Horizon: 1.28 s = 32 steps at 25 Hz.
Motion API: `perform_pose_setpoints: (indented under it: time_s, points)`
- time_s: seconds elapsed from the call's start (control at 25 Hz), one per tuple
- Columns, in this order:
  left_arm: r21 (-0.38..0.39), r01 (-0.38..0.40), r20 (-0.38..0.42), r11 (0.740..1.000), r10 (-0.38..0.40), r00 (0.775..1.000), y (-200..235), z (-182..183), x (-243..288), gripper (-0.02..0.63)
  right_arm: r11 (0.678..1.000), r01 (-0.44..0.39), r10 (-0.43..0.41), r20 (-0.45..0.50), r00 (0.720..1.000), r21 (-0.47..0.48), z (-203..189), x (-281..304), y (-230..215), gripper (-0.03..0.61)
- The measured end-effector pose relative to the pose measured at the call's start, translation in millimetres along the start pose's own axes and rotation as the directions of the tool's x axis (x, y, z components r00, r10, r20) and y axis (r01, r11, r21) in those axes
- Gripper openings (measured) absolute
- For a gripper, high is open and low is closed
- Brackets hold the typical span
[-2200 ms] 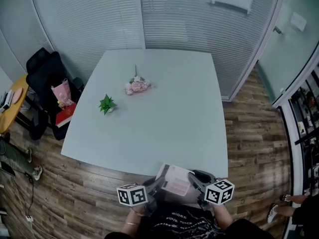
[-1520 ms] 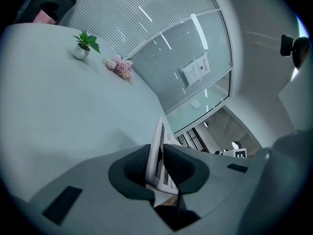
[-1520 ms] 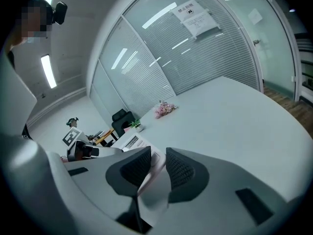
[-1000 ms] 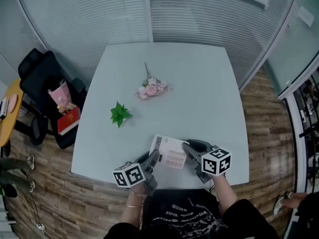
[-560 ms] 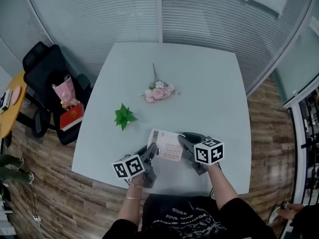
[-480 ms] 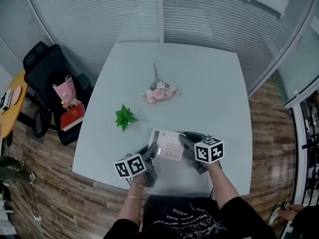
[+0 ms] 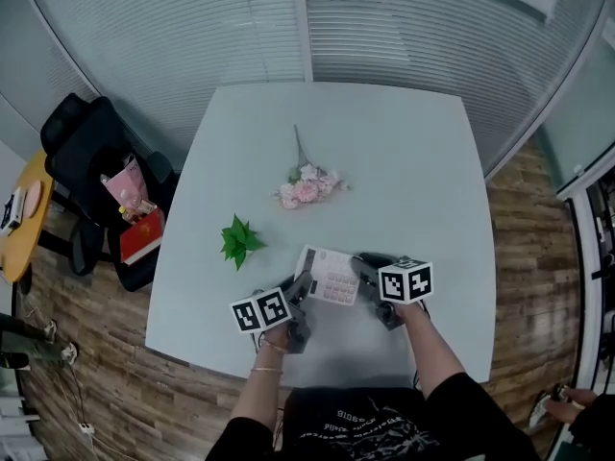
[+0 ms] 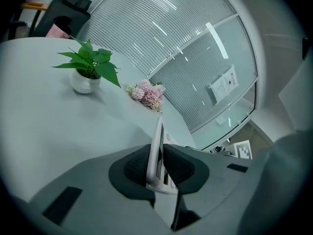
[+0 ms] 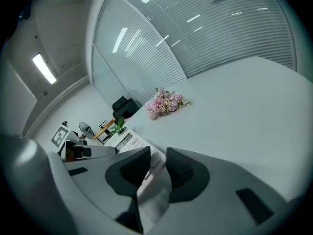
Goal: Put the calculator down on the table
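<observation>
A white calculator (image 7: 330, 275) with pinkish keys hangs low over the front part of the white table (image 7: 384, 152), held between both grippers. My left gripper (image 7: 302, 288) is shut on its left edge; in the left gripper view the calculator (image 8: 158, 141) stands edge-on between the dark pads (image 8: 138, 168). My right gripper (image 7: 364, 270) is shut on the right edge, and the right gripper view shows the calculator's keys (image 9: 124, 140) running out past the gripper (image 9: 157, 166). I cannot tell whether the calculator touches the tabletop.
A small green plant in a white pot (image 7: 238, 240) stands left of the calculator. A pink flower bunch (image 7: 307, 188) lies mid-table. Left of the table are a black chair (image 7: 82, 147) with a pink bag (image 7: 130, 185), and a red book (image 7: 142, 238).
Both grippers have carried the calculator from beyond the table's near edge to over the tabletop, and it has come down lower. Neither grip has changed.
</observation>
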State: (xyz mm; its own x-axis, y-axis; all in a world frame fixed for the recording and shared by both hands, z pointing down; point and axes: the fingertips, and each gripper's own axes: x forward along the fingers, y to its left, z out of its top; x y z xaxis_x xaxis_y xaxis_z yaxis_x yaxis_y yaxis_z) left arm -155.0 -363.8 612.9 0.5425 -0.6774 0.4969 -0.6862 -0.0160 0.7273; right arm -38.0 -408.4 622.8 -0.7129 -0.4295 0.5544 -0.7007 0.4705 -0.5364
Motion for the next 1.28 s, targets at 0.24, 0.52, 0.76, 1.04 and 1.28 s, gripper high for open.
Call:
perform_pose_setpoints:
  time_s: [0.24,0.52,0.76,1.04,1.28]
  points:
    - [0.020,-0.020,-0.033,1.000,0.020,0.999,5,12,26,0.092,0.999,0.049,-0.049,0.002,0.999,0.006,9,11,-22,0.114]
    - [0.032,-0.057,-0.057,0.998,0.059,0.997,6,21,53,0.092,0.992,0.116,-0.118,-0.046,0.992,-0.049,21,20,-44,0.115]
    - [0.095,-0.080,-0.101,0.992,0.090,0.991,8,23,66,0.098,0.988,0.155,-0.157,-0.080,0.984,-0.028,14,23,-56,0.115]
    - [0.149,-0.080,-0.118,0.986,0.098,0.988,10,30,73,0.104,0.986,0.165,-0.167,-0.088,0.982,-0.031,14,24,-59,0.114]
    - [0.154,-0.115,-0.090,0.981,0.130,0.987,13,31,72,0.121,0.980,0.183,-0.188,-0.057,0.981,-0.084,14,24,-59,0.120]
